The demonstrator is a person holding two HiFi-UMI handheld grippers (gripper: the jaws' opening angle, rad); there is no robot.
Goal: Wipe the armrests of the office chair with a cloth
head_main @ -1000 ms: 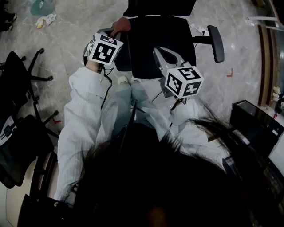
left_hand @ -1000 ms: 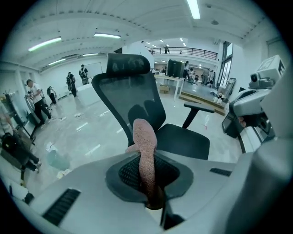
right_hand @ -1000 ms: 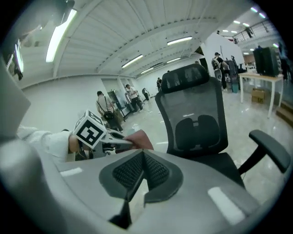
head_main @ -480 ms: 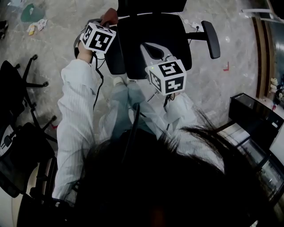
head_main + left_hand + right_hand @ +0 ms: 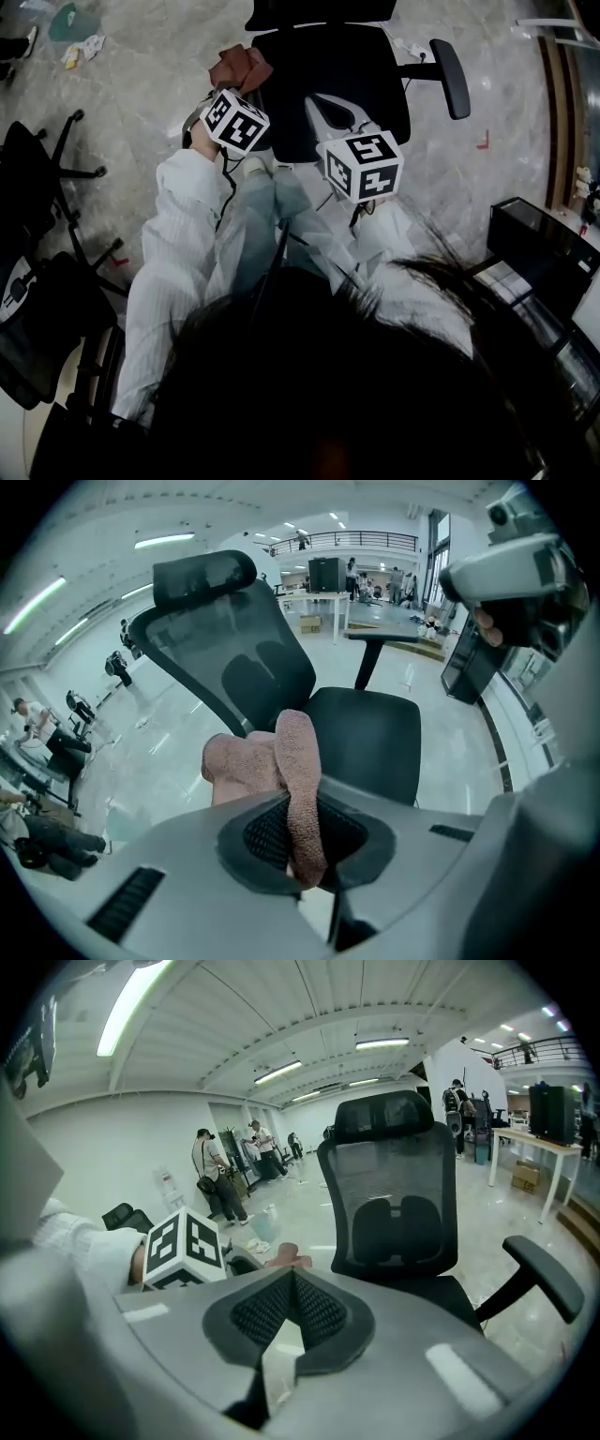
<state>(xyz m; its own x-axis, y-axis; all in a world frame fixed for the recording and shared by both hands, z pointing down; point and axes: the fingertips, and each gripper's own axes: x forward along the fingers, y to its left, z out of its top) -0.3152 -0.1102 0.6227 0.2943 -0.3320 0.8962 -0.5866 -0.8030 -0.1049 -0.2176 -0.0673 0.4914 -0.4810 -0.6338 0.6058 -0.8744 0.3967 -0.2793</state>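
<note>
Left tongs pinch the pink cloth protruding ahead; right tongs closed, empty.

This is a big open office hall. A black mesh office chair with a headrest stands mid-frame on a shiny grey stone floor. More black chairs sit at the left. Long white lights cross the ceiling at the upper left. A white worktop stands at the right, and a railed balcony runs along the top.

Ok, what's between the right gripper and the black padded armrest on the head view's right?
Between the right gripper and that armrest lie the chair's black seat cushion and a strip of pale floor; the head view shows it.
</note>
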